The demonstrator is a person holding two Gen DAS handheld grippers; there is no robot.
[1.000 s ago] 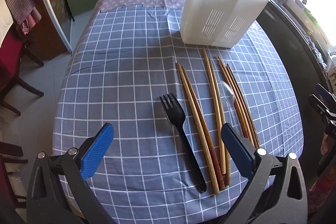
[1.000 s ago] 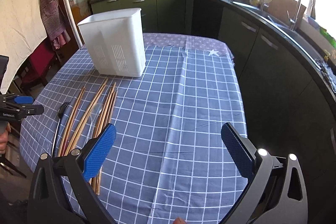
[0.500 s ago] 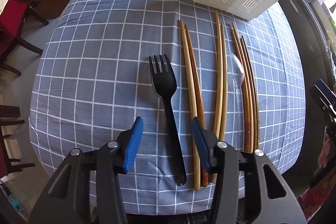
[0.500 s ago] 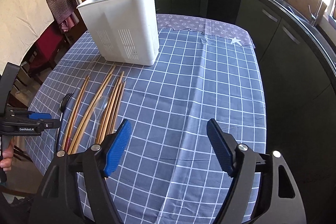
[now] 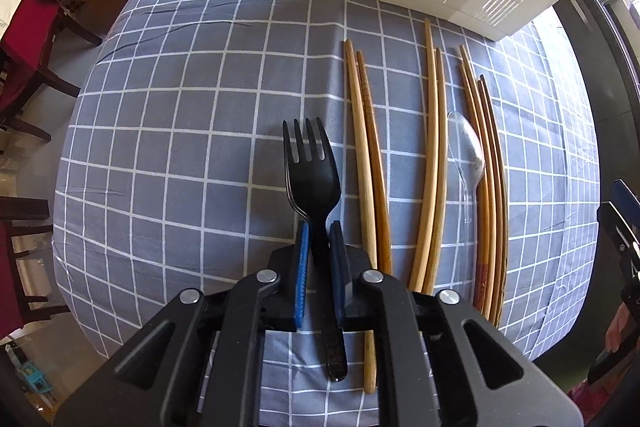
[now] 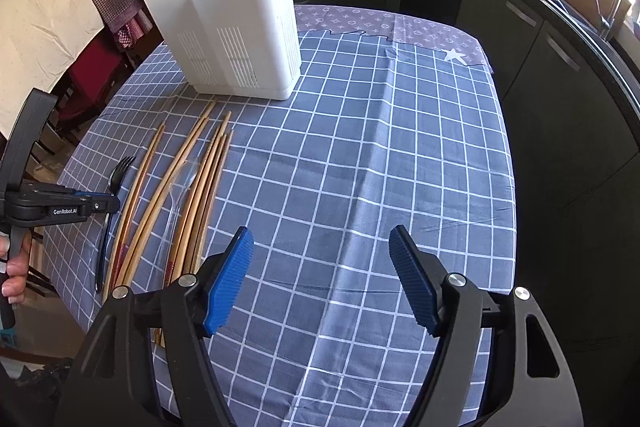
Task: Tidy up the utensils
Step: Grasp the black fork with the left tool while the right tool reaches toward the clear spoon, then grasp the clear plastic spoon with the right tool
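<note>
Where my left gripper [image 5: 319, 227] stood wide open 1 s ago, pads now clamp black fork [image 5: 311, 171] neck, flat on tablecloth [image 5: 180, 131]; handle mid-section hidden. Right gripper [image 6: 322, 251] narrowed, empty.

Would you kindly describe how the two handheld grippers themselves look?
Both match: the left gripper and right gripper have black, angular plastic frames with triangular cutouts and silver pivot screws. Their fingers carry ribbed blue pads. The left gripper's side reads "GenRobot.AI" in white. No cables or sleeves show.
</note>
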